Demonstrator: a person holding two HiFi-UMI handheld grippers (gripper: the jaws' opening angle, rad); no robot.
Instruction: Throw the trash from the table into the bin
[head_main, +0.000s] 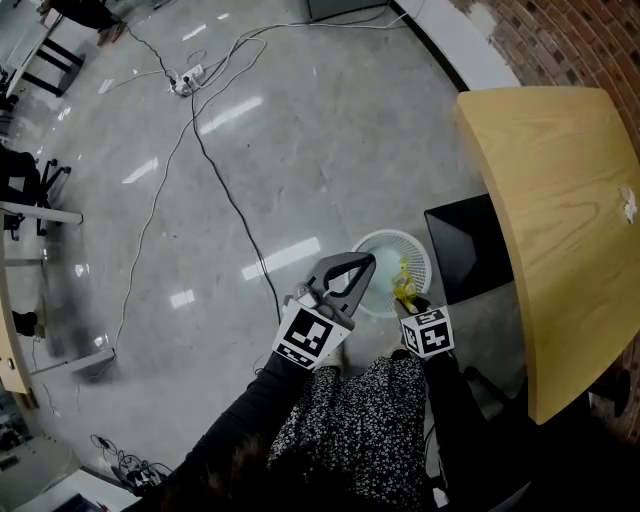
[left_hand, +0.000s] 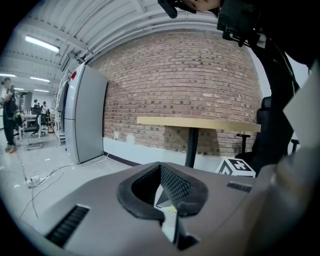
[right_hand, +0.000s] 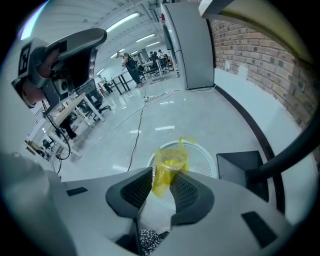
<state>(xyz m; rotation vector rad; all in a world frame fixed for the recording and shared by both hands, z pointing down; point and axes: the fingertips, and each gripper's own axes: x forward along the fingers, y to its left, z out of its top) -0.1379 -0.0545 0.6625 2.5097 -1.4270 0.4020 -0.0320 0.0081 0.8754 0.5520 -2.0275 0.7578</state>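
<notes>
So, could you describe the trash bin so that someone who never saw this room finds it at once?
Find the light wooden table along the brick wall. On the grey floor next to it, beside the table's black square base, stands the bin. It is the only round, white, mesh-walled thing there, with a yellow wrapper right above its opening.

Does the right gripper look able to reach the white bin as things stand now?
Probably yes. The right gripper points down at the open top of the white bin, the yellow wrapper sits between its parted jaws, and nothing shows between the jaws and the bin.
</notes>
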